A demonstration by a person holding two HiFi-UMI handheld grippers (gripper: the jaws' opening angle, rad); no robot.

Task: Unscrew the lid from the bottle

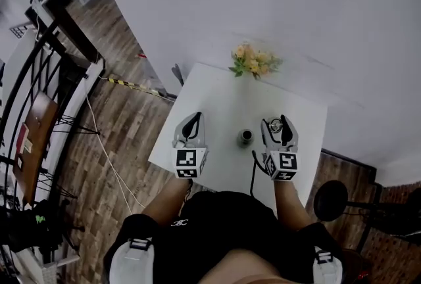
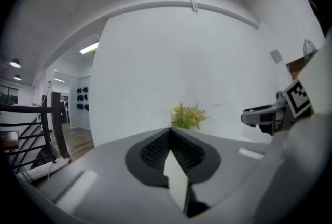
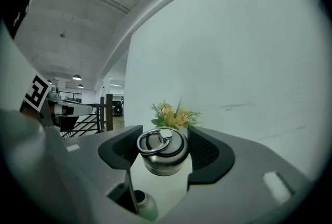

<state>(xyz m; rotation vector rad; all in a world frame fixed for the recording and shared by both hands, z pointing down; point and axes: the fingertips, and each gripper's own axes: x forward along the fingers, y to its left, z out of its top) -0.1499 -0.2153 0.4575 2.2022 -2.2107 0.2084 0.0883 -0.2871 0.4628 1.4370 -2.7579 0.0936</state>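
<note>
- The bottle stands upright on the white table, near the edge closest to the person. Its mouth looks bare, with no cap on it.
- The lid, a steel cap with a ring handle on top, is off the bottle. It is held just to the right of the bottle and, in the right gripper view, clearly above it.
- The right gripper is clenched on the lid, one dark pad on each side of its rim, and the cap sits level between them.
- The left gripper hovers to the left of the bottle, apart from it. Its jaws are pressed together with nothing between them, so nothing steadies the bottle now.
- A bunch of yellow flowers sits well beyond the bottle, at the table's far edge by the wall.
- By my reading, the unscrewing itself is finished and the step in hand is carrying the freed lid away.
- The next move likely calls for setting the lid down on bare table beside the bottle. It should go down level and clear of the bottle so the unsupported bottle is not knocked, and only then should the right claw let go.
</note>
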